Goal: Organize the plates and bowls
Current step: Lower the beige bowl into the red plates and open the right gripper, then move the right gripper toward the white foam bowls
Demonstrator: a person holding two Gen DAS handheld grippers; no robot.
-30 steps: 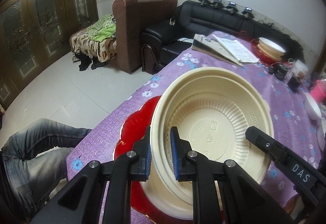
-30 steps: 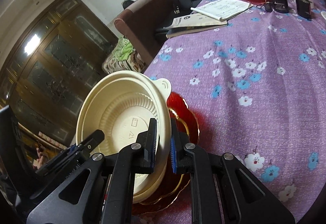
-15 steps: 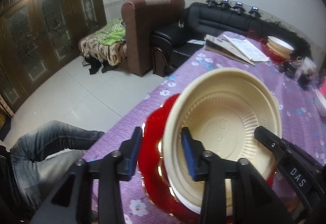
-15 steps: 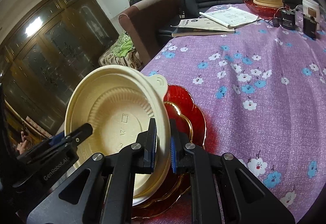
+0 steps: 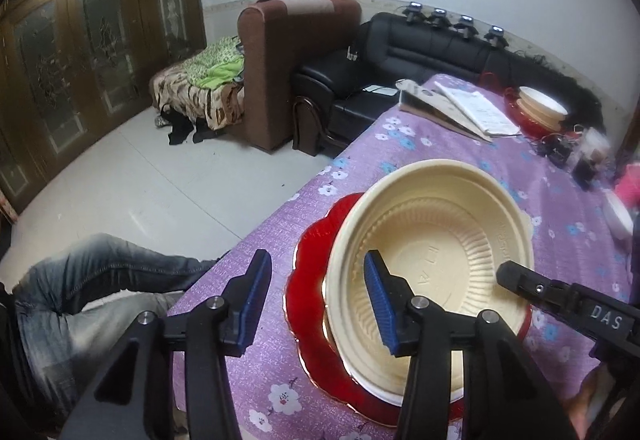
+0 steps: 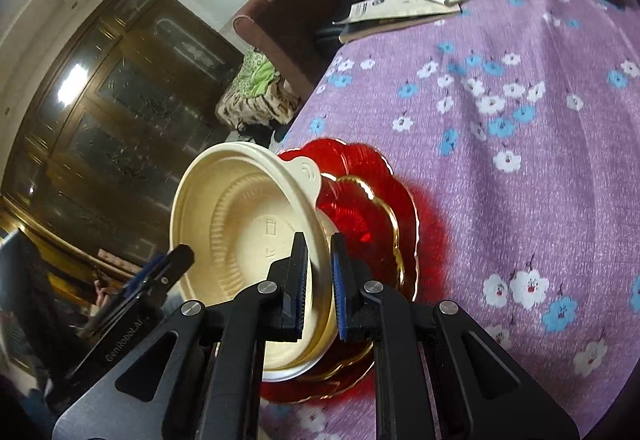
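Bowl (image 6: 244, 236): cream, thin moulded plastic, tilted up off the red plates (image 6: 372, 212); its low edge rests on them.
Right tongs (image 6: 318, 280): clamped on your bowl's rim, one pad inside, one outside.
Left tongs (image 5: 316, 300): jaws opening; the bowl's near rim sits between them, pads clear of it.
Red plates: stacked under the bowl, on the table (image 6: 520, 88).
Handling: likely light, springy, a bit slick; the rim will flex if you squeeze hard.
Hold: take the flat rim lip, or the small tab (image 6: 306, 170) on the rim far from your right tongs.
Second stack (image 5: 540, 106): well beyond the bowl, at the far end of the table.
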